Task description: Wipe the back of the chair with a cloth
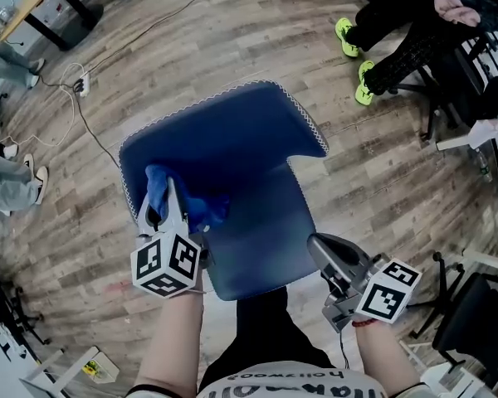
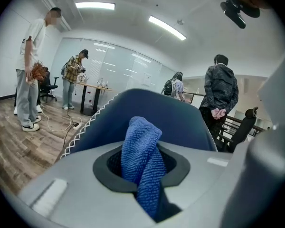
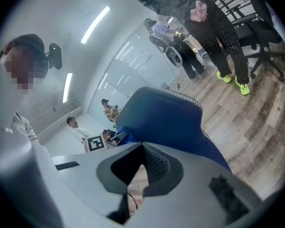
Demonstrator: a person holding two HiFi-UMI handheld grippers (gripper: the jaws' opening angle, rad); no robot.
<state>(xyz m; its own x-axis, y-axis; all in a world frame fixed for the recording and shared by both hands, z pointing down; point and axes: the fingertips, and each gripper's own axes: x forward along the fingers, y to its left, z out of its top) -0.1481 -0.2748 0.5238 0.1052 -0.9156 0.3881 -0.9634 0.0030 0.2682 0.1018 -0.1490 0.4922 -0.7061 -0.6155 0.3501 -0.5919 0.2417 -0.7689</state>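
Blue cloth (image 1: 159, 187) is bunched at approx. 9 o'clock on the blue chair (image 1: 257, 139), lying on the wide panel just inside the white-stitched edge. The L gripper (image 1: 164, 206) has its fingers clamped on the cloth. In the left gripper view a twisted fold pokes out btwn them, w/ the blue panel rising right behind it. From above, the cloth's long axis runs roughly 10–4, w/ a loose end spilling toward 4 o'clock.

The chair's own long axis runs approx. 12–6 from where the person stands. The wide stitched panel is at the 12 end and a narrower panel is at the 6 end, against the person's dark trousers. Can't say for sure from above which panel is seat and which is back.

R gripper (image 1: 322, 247) sits at approx. 5 o'clock, at the narrower panel's edge. Its fingers are together at the tips w/ nothing btwn them.

My read: the wipe is the L side's job, since the cloth is already on the upholstery and most of the bare panel lies toward 1–3 o'clock of the fingers. The R gripper is well apart from the cloth.

Around it is wood floor (image 1: 382, 164), w/ a power strip (image 1: 81, 84) and its cable at 10 o'clock. A seated person's neon shoes (image 1: 349, 38) are at 1 o'clock.
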